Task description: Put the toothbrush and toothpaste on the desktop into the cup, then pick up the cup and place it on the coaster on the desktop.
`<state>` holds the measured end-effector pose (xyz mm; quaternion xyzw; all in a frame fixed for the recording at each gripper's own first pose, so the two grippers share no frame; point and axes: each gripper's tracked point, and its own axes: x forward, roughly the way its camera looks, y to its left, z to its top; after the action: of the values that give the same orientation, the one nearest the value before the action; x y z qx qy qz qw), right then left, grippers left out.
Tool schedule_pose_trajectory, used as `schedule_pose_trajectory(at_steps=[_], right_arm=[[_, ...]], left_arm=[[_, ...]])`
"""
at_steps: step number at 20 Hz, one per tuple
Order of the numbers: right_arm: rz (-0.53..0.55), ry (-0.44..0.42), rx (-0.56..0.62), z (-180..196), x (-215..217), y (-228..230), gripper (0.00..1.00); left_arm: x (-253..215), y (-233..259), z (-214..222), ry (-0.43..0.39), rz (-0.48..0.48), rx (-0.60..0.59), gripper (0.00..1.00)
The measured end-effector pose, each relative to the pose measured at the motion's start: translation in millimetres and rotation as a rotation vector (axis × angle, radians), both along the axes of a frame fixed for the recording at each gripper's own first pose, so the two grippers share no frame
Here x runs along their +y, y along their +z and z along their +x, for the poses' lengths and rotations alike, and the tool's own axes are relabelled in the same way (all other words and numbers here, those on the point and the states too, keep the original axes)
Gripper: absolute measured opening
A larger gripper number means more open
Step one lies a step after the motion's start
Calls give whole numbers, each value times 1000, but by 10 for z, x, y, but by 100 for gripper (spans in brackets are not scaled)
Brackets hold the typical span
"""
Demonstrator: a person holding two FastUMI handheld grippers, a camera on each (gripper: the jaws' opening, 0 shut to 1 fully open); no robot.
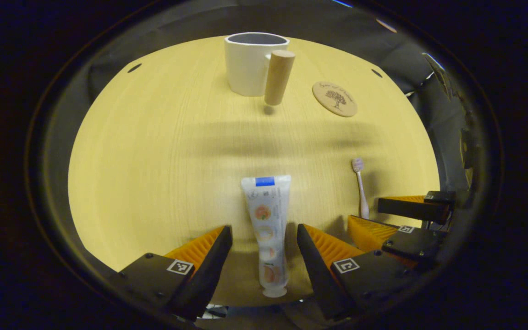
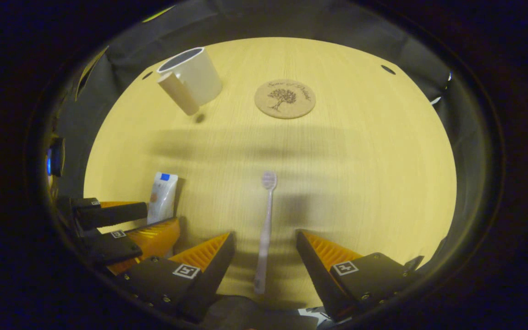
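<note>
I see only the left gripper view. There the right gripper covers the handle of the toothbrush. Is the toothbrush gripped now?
Observer: No. In the right gripper view the toothbrush lies flat on the desk between the open fingers of the right gripper; neither finger touches it.
Operator: Where does the handle end?
Observer: Well behind the fingertips, deep between the fingers and near the desk's front edge.

staged recording booth, not a real home | black cloth wall (image 1: 346,27) round a bare pale wood bench (image 1: 154,151) | props: cup (image 1: 250,64), coaster (image 1: 334,99), toothbrush (image 2: 265,229), toothpaste (image 1: 267,229)
</note>
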<state>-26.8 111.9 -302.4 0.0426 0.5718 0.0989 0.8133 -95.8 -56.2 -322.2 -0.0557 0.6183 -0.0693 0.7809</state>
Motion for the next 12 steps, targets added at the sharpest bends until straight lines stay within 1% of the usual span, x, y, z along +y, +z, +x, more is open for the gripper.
schedule_pose_trajectory(at_steps=[2, 4, 5, 6, 7, 8, 9, 10, 11, 12], right_arm=[[-22, 6, 5, 15, -4, -11, 90], [-31, 11, 16, -4, -2, -21, 83], [-37, 18, 26, -23, -8, -30, 77], [-38, 12, 28, -28, -14, -34, 82], [-35, 18, 41, -58, -8, -31, 80], [-42, 12, 38, -62, -32, -20, 76], [-43, 12, 46, -66, -28, -56, 69], [-47, 23, 51, -82, -30, -63, 62], [-51, 37, 52, -100, -24, -62, 63], [-57, 52, 49, -108, -21, -61, 61]], left_arm=[[-20, -26, -33, -15, 4, 18, 94], [-5, -39, -25, -24, 18, 23, 94], [-5, -36, -1, -23, 21, 21, 94], [-1, -66, -36, -26, 24, 36, 84], [2, -49, -35, -28, 26, 34, 63], [6, -62, -35, -31, 36, 36, 62], [7, -71, -38, -32, 36, 37, 65], [15, -59, -36, -32, 38, 32, 64], [26, -76, -35, -29, 40, 35, 58], [27, -72, -14, -22, 38, 32, 55]])
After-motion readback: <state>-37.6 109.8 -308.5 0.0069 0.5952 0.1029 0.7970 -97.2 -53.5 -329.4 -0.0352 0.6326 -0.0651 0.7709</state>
